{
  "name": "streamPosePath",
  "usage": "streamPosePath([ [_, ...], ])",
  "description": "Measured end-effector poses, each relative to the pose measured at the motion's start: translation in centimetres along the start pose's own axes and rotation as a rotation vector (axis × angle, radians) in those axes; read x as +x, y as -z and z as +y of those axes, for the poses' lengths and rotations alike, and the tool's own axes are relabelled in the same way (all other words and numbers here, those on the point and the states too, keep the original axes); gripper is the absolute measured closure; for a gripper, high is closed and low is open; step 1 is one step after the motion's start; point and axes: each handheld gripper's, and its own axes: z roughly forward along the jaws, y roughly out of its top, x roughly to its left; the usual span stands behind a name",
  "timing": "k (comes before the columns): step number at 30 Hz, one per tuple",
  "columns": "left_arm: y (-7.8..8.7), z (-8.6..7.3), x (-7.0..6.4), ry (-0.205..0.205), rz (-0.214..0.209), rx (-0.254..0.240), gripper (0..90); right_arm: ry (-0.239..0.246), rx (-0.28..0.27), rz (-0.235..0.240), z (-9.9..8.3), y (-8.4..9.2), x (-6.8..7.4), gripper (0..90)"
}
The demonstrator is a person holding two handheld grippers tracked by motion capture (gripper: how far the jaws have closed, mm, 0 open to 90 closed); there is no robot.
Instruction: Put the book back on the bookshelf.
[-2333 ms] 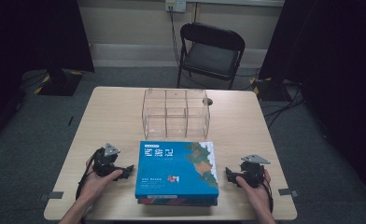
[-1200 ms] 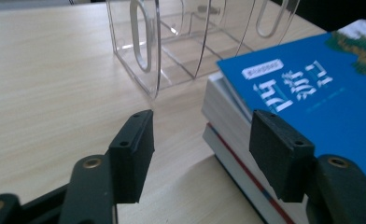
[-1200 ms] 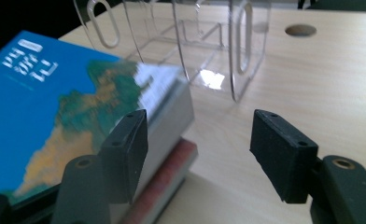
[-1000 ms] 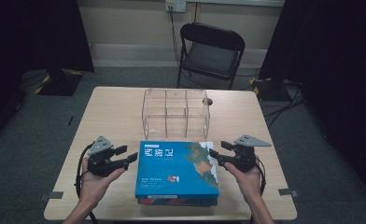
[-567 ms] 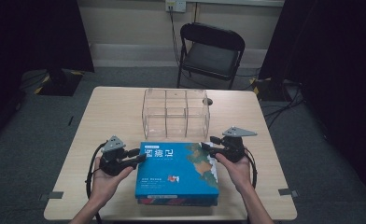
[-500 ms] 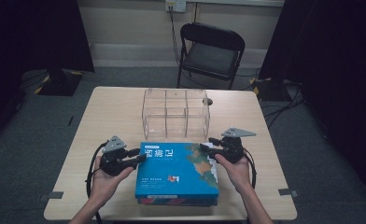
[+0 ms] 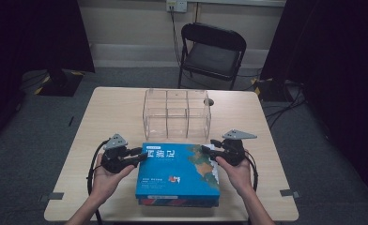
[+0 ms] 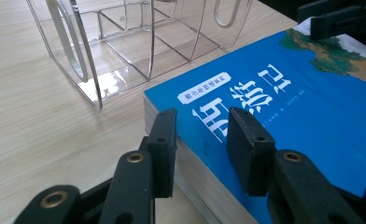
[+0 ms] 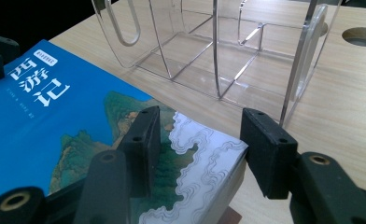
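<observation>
A thick blue book (image 7: pixel 177 171) with white characters lies flat at the table's near middle, on a red-edged thing (image 7: pixel 147 202). My left gripper (image 7: pixel 142 153) is at its far left corner. In the left gripper view the gripper (image 8: pixel 200 135) straddles that corner of the book (image 8: pixel 312 112), one jaw beside the page edge and one over the cover. These jaws have just been closing and a gap remains. My right gripper (image 7: pixel 208 146) is at the far right corner. Its jaws (image 9: pixel 200 140) have just been closing and hold the book (image 9: pixel 45 126) by that corner.
A clear plastic divided organizer (image 7: pixel 176 112) stands just beyond the book, close to both grippers (image 8: pixel 125 42) (image 9: pixel 228 46). The wooden table (image 7: pixel 102 117) has a round hole (image 7: pixel 209 101) at the back. A black chair (image 7: pixel 212 47) stands behind the table.
Both hands came in from the table's sides to the book's far corners. The jaws of both grippers stand narrower than a second ago. The book has not moved.
</observation>
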Motion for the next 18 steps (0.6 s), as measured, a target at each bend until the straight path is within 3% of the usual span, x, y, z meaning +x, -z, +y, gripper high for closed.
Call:
streamPosePath([
  [3,-0.4,0.4,0.1,-0.015,0.012,0.007,65.0,0.009,-0.001,-0.006,-0.2,0.4,0.1,49.6],
  [9,-1.1,0.8,0.3,-0.011,0.003,-0.001,66.0,-0.026,-0.026,0.018,-1.1,1.1,-0.2,49.6],
  [10,-1.4,1.0,0.7,0.004,-0.018,0.003,66.1,-0.038,-0.031,0.022,-1.4,1.4,-0.3,49.6],
  [12,-1.6,1.1,0.6,0.001,-0.007,-0.004,66.7,-0.042,-0.041,0.026,-1.8,1.7,-0.3,49.6],
  [18,-2.3,1.6,0.9,-0.003,-0.021,0.005,67.2,-0.025,-0.032,0.009,-2.2,2.6,0.2,49.8],
])
